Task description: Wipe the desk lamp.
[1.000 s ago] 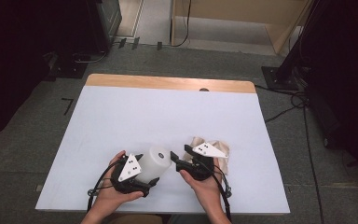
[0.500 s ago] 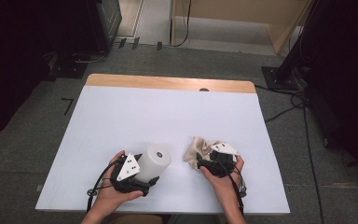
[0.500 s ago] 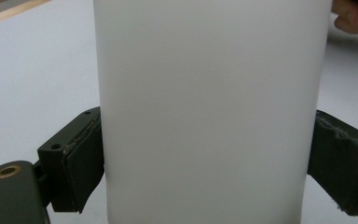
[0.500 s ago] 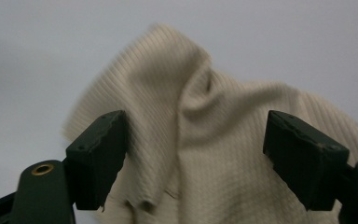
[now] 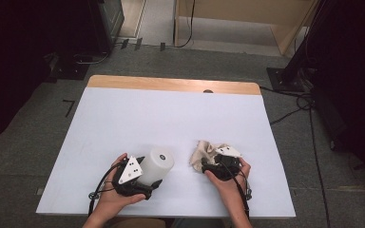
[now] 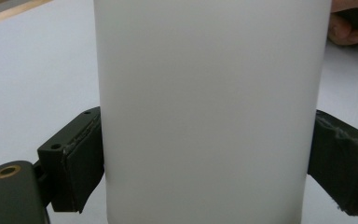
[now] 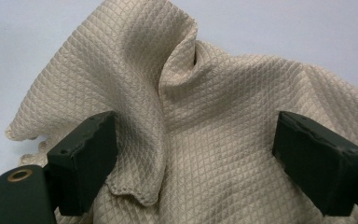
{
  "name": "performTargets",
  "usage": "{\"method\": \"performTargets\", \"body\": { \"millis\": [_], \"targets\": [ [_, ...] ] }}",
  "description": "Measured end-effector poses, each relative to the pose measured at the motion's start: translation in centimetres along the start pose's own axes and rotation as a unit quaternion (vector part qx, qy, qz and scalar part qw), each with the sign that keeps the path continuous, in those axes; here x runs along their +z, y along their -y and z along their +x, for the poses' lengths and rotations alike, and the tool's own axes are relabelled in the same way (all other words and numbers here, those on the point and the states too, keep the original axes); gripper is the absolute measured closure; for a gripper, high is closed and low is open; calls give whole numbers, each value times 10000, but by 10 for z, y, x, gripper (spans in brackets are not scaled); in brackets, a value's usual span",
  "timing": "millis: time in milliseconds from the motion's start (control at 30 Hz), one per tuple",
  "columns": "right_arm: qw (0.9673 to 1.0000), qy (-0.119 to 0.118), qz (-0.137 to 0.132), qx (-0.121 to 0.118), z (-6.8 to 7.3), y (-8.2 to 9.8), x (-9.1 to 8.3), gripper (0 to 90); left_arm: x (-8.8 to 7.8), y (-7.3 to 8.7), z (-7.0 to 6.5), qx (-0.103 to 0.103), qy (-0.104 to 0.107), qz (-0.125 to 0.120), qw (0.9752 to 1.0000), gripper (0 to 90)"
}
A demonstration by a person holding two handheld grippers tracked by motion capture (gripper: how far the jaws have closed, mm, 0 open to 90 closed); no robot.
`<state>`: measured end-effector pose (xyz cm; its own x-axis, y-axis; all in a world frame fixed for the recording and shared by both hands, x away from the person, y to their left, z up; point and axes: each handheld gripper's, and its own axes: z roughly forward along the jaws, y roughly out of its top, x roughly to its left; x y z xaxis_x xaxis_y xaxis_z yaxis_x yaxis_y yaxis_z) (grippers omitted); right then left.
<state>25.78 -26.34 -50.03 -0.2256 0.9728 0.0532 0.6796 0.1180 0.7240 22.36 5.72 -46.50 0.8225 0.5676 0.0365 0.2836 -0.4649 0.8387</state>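
From the high view we see a white counter (image 5: 171, 123) with a wooden strip along its far edge. Near its front edge, our left hand-held gripper (image 5: 145, 178) clasps a white cylinder (image 5: 156, 164), which leans toward the middle of the counter. Well apart to the right, our right hand-held gripper (image 5: 208, 166) rests at a crumpled beige cloth (image 5: 206, 151) that lies on the counter, the grey three-cornered plate on top of it just touching the fabric's near edge.

In the left gripper view, we find the white cylinder (image 6: 209, 107) upright between the two black jaws, whose pads press against its sides left and right. The counter (image 6: 37, 70) spreads behind it, and part of our other hand (image 6: 349, 23) shows at the upper right corner.

In the right gripper view, we look at the beige cloth (image 7: 223, 116), quilted in a small diamond pattern and bunched into folds on the counter (image 7: 42, 37). The jaws stand wide, having just been opening; the cloth lies between them, a fold brushing the left jaw, with neither pad pinching it.
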Motion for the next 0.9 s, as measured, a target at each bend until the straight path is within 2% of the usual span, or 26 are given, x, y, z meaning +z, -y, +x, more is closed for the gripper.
{"method": "performTargets", "body": {
  "millis": [67,167,333,433,533,600,667,700,733,800,867,900],
  "targets": [
    [10000,-3,-32,-18,-1,0,-1,217,0,0,0,3,-5,3,10000,78],
    [9998,-73,-143,-70,-10,1,-3,387,0,0,0,1,-3,-7,10000,78],
    [9989,-313,-249,232,-27,2,-7,675,0,1,0,-7,11,-18,10000,78],
    [9979,-462,-360,288,-31,4,-8,826,0,1,1,-6,17,-21,10000,78],
    [9979,-435,-473,87,-24,3,-12,849,0,1,1,-20,23,-27,10000,77],
    [9958,-680,-605,59,-20,0,-17,845,0,1,2,-30,33,-34,10000,77],
    [9952,-748,-637,-23,-14,-4,-22,821,1,1,2,-33,34,-37,10000,78],
    [9954,-761,-573,-56,-11,-5,-23,771,1,1,2,-29,33,-35,10000,78],
    [9963,-683,-510,-111,-10,-6,-22,689,0,1,1,-24,32,-33,10000,77],
    [9975,-457,-540,-19,-8,-7,-21,421,0,1,1,-28,31,-30,10000,77],
    [9970,-305,-692,159,-7,-7,-22,271,0,1,2,-30,39,-41,10000,78],
    [9965,-240,-781,158,-7,-8,-22,192,0,1,2,-32,48,-44,10000,77]
  ]
}}
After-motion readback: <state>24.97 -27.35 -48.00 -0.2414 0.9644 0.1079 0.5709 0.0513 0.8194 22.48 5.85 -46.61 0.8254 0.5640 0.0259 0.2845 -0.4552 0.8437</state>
